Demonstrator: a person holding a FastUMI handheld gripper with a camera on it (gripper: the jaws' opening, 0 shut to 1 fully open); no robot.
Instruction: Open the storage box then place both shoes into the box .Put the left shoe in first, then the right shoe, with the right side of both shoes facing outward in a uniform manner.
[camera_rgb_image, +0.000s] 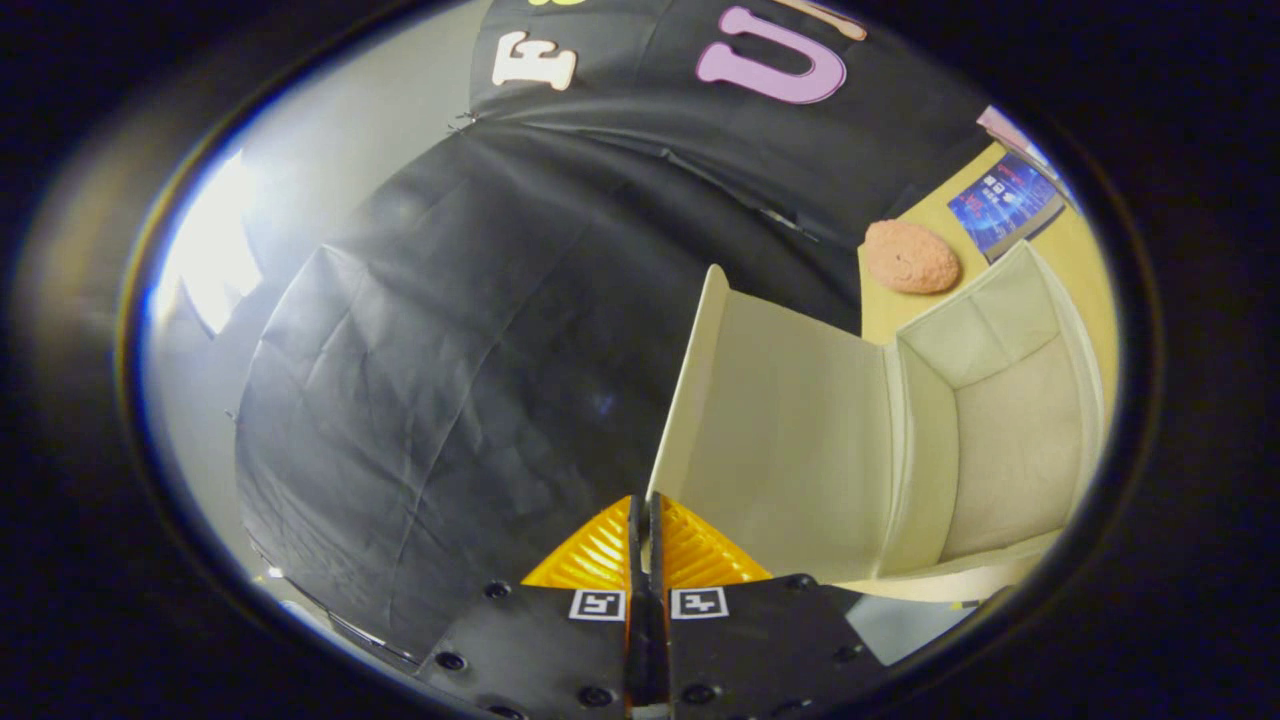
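Tongs (643, 505) pinching lid (780, 430) edge, storage box (1010, 440) open — interior partly cut off

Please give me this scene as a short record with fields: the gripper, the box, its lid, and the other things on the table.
gripper: gripper, fingers pressed together at the lid's edge; whether they pinch it, cannot tell
box: cream box, open, nothing seen inside
lid: lid swung up, inner side showing, hinged to the box
table: yellow table beyond the box
other things: pink lumpy object and a blue booklet on the table behind the box
shoes in box: none yet
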